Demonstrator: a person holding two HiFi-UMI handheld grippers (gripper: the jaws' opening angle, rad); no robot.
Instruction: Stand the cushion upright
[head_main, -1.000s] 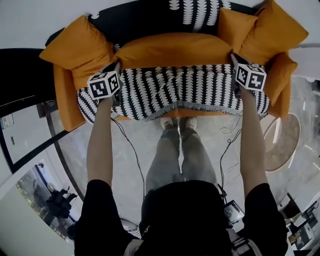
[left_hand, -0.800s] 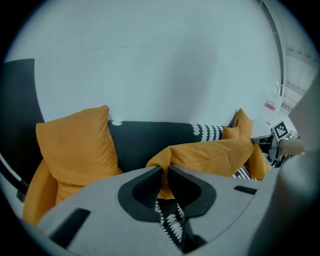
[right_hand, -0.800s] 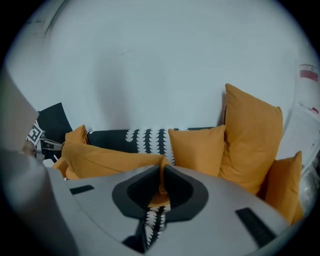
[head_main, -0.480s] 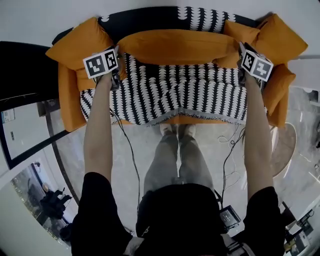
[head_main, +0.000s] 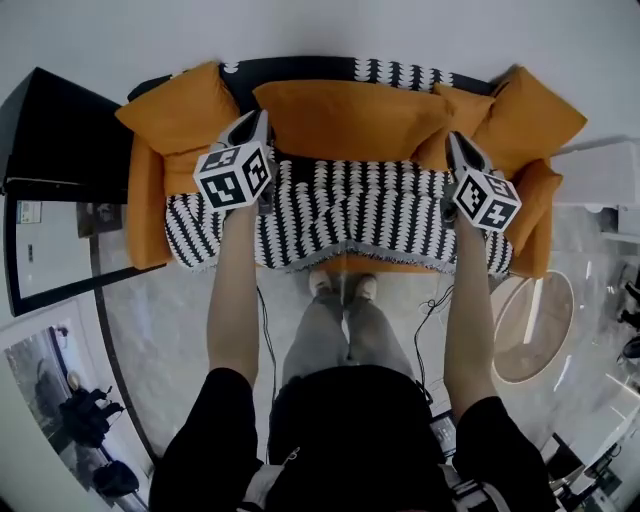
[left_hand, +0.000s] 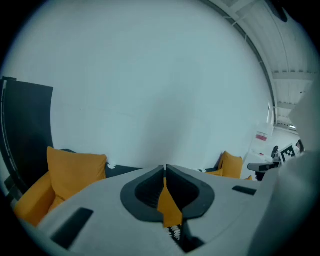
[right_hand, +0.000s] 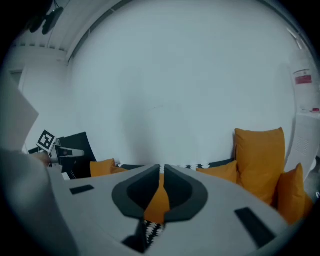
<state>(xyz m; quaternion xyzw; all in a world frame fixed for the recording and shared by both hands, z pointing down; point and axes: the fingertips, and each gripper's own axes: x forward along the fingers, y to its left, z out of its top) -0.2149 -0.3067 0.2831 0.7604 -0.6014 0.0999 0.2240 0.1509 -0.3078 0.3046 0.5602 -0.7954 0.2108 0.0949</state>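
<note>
Jaws of the left tool (head_main: 256, 120) stand almost together with only a thin slit between them. They have just been closing, and they clamp nothing. In the left gripper view their tips show in front of the white wall (left_hand: 160, 90), and through the slit only a strip of orange fabric and a bit of black-and-white pattern are visible farther away. The right tool (head_main: 452, 138) is in the same state: its jaws have just been closing, they are nearly shut and they hold nothing. Both tools are held in the air in front of the sofa (head_main: 300, 68), one at each end of the cushion (head_main: 350, 118). In the head view their tips overlap the cushion's lower corners, but the gripper views show them free of it. The long orange cushion stands upright on its long edge on the seat and leans against the dark back of the sofa. The patterned throw (head_main: 370, 205) covers the seat in front of it. A large orange pillow (head_main: 180, 108) stands at the left end of the sofa. At the right end a small pillow (head_main: 458, 122) lies just beside the cushion, with a bigger one (head_main: 535, 110) behind it. A black panel (head_main: 60, 130) stands to the left of the sofa. Cables (head_main: 265, 320) hang beside the person's legs (head_main: 335, 330) toward the floor (head_main: 170, 300).
</note>
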